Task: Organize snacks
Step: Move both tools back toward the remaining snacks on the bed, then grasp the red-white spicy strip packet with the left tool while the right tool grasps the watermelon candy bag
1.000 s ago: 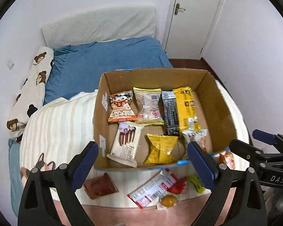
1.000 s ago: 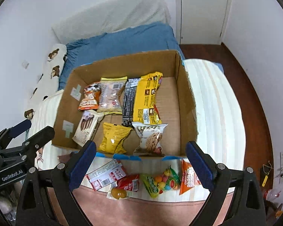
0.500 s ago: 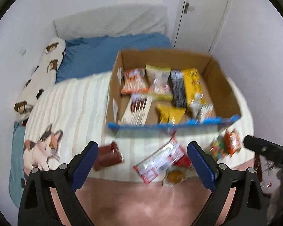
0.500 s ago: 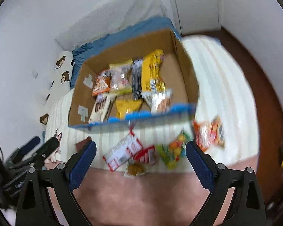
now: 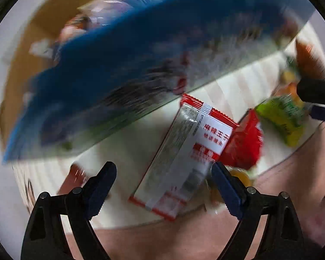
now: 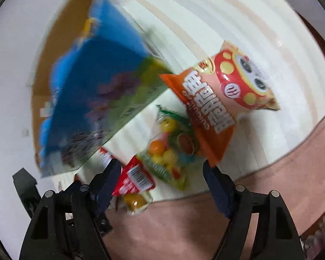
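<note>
Both views are close and blurred by motion. My left gripper (image 5: 162,184) is open and empty, its fingers on either side of the near end of a red and white snack packet (image 5: 184,151) lying on the striped blanket. A small red packet (image 5: 244,145) and a green candy bag (image 5: 286,117) lie to its right. My right gripper (image 6: 160,179) is open and empty over the colourful candy bag (image 6: 171,151). An orange snack bag (image 6: 218,95) and the small red packet (image 6: 134,182) lie beside it. The cardboard box's blue-printed front wall (image 5: 140,54) fills the upper left of both views.
A brown packet (image 5: 75,177) lies at the left by the left finger. A small yellow sweet (image 6: 134,201) sits at the blanket's edge. The pink bed edge (image 6: 205,227) runs along the bottom. The right gripper's finger (image 5: 316,93) shows at the right in the left wrist view.
Both grippers have dropped from high above the box to just above the loose snacks in front of it. The jaws stay open.
</note>
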`<state>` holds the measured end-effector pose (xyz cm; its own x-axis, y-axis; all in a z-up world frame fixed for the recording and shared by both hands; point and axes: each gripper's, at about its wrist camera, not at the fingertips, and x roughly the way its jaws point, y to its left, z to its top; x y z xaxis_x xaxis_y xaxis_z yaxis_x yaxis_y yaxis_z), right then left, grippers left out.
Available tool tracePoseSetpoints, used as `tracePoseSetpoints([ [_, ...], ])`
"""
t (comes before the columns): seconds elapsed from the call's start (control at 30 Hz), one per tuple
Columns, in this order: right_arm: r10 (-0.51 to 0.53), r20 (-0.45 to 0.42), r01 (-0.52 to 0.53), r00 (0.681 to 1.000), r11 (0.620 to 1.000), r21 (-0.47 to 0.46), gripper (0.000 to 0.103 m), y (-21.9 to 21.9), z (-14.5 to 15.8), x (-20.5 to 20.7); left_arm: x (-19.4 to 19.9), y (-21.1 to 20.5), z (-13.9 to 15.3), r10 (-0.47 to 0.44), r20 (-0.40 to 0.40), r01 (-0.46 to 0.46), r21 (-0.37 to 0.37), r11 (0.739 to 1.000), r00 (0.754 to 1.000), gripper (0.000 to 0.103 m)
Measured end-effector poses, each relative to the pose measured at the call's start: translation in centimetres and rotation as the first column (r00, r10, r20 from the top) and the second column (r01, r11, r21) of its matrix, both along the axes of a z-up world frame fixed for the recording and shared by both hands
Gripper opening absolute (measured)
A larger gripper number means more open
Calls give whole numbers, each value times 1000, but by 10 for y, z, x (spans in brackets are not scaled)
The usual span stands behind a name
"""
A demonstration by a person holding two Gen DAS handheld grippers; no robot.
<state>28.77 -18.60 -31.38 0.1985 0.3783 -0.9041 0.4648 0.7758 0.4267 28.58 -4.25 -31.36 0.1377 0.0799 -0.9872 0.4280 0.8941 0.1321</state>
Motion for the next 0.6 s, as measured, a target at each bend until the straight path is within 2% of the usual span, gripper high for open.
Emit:
tracePoseSetpoints([
  [0.03,-12,-13,12,1000,1000,0,81,1,-8,2,4,-4,-8,-16,-25,15,-6,1000,1000,90],
  [0.1,-17,-28,17,999,1000,-12,81,3,-16,6,4,-4,-9,-5,-9,5,-21,1000,1000,90],
  [0.17,-17,-27,16,999,1000,-26,80,6,-20,6,-1,-2,-8,12,-35,-14,-46,999,999,64],
  [0.27,26,-20,-27,999,998,-62,69,13,-20,5,-16,5,-9,63,-53,-67,-66,996,997,60],
  [0.33,86,-25,-87,996,993,-82,64,17,-20,1,-27,20,-11,165,-91,-174,-102,979,982,60],
  [0.37,110,-33,-112,993,989,-94,64,19,-20,0,-31,27,-13,208,-118,-223,-131,966,971,60],
  [0.5,265,-79,-274,961,950,-151,63,35,-20,-11,-56,63,-20,393,-252,-450,-231,863,884,60],
  [0.6,427,-144,-448,893,873,-190,63,56,-21,-21,-80,81,-27,453,-329,-543,-277,793,829,60],
])
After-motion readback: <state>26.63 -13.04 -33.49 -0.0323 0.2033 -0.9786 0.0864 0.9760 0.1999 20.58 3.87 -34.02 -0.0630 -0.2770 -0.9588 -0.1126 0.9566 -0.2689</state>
